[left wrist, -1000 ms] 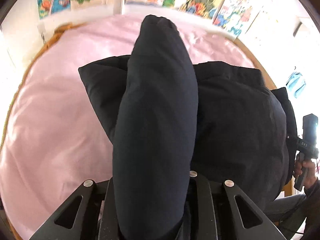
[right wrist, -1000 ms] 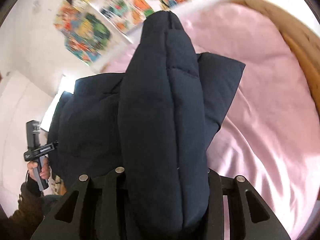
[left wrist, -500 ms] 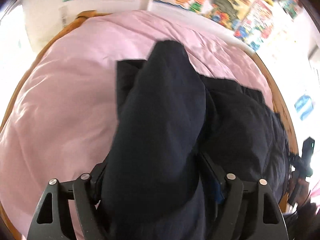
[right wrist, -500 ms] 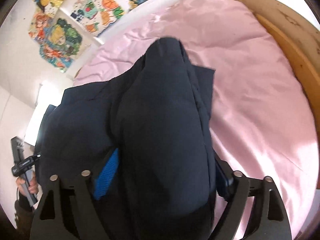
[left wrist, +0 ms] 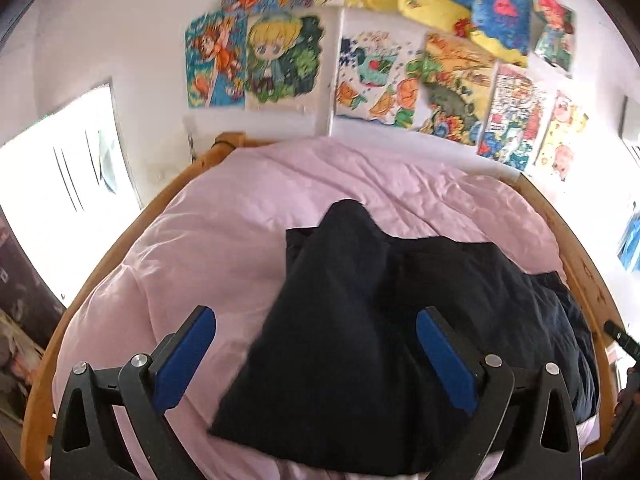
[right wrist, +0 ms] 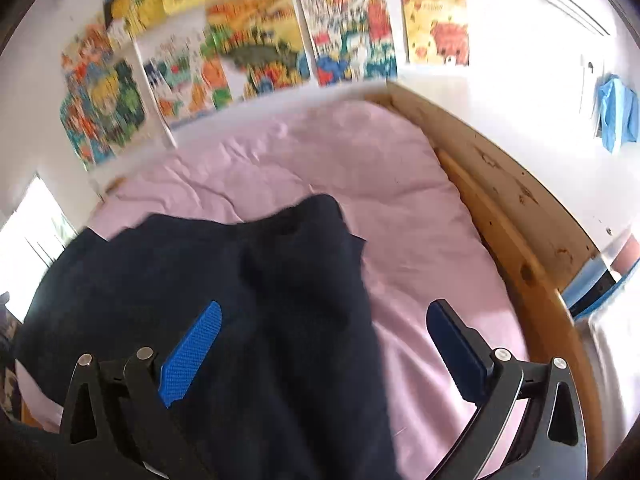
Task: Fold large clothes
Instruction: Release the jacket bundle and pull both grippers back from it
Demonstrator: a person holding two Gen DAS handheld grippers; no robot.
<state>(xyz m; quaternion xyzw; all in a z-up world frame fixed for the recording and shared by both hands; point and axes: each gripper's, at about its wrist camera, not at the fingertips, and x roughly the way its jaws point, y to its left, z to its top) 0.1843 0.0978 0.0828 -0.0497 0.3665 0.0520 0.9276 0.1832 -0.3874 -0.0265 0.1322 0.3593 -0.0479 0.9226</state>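
Step in hand: release. Both sleeve-like flaps of the puffy dark navy padded jacket (left wrist: pixel 400 320) lie laid inward over its body; I judge this fold as just set down.
Left gripper (left wrist: pixel 316 344): its jaws are opening, blue pads spread wide; the folded flap lies in view between them but neither pad presses on it.
Right gripper (right wrist: pixel 324 344): its jaws are opening too, blue pads wide apart; dark cloth sits beside the left-hand pad, pink sheet beside the other, nothing pinched.
Where the garment is: on the pink-sheeted bed (left wrist: pixel 224 240), towards its near edge, the bulk lying to the right side in the left wrist view and to the left in the right wrist view.
Bed frame: a curved wooden bed frame (right wrist: pixel 516 216) runs round the mattress.
Next move, as I judge it: take the near hem or the far collar end with both grippers and bring one end over the other to halve the length; the padding is thick and springy, so the grasp needs a deep bite and the fold may need pressing flat.
Risk: the slick sheet may let the bundle slide.
Counts: one jacket; two grippers; one bed; many colourful drawings on the wall (left wrist: pixel 392 64), too overlapped and blurred to count exactly.
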